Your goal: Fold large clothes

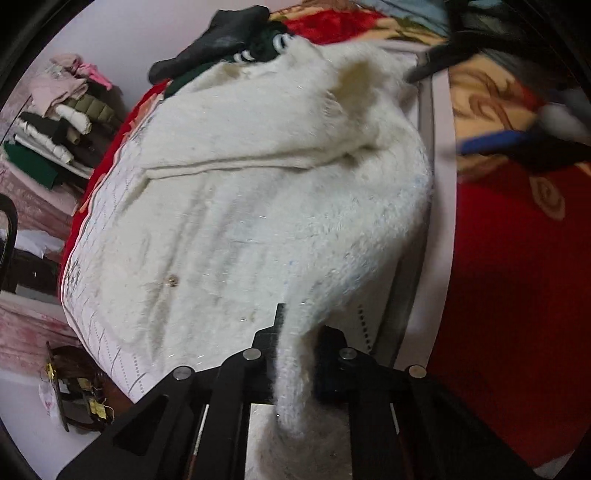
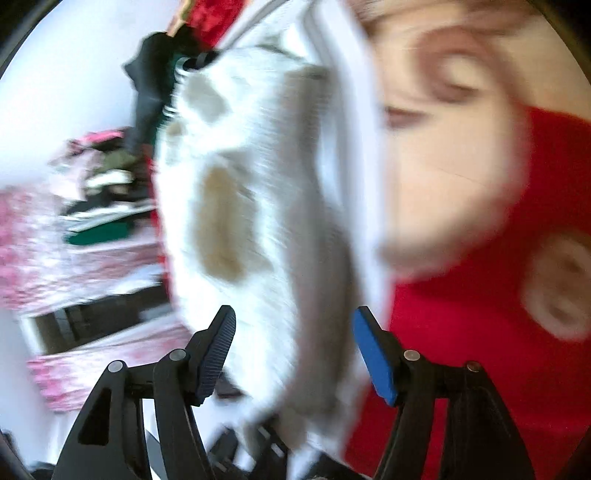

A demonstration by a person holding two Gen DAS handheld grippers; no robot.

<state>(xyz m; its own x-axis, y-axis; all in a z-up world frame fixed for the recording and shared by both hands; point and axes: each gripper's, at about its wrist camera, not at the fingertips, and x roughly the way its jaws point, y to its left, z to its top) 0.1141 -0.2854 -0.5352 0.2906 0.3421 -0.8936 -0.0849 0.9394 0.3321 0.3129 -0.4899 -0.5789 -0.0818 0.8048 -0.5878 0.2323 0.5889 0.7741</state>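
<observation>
A large fluffy white garment (image 1: 266, 206) lies spread over a white folding board (image 1: 441, 206), with one flap folded across its upper part. My left gripper (image 1: 295, 350) is shut on the garment's near edge, and a strip of white fabric hangs down between its fingers. In the blurred right wrist view the same garment (image 2: 240, 206) runs up the middle. My right gripper (image 2: 293, 332) is open and empty above the garment's near right edge. The right gripper also shows blurred in the left wrist view (image 1: 517, 144) at the right.
A red patterned blanket (image 1: 509, 295) covers the bed under the board. Dark and green clothes (image 1: 236, 33) lie at the garment's far end. A stack of folded clothes (image 1: 59, 122) stands at the left by the wall. A dark object (image 1: 74, 387) lies on the floor.
</observation>
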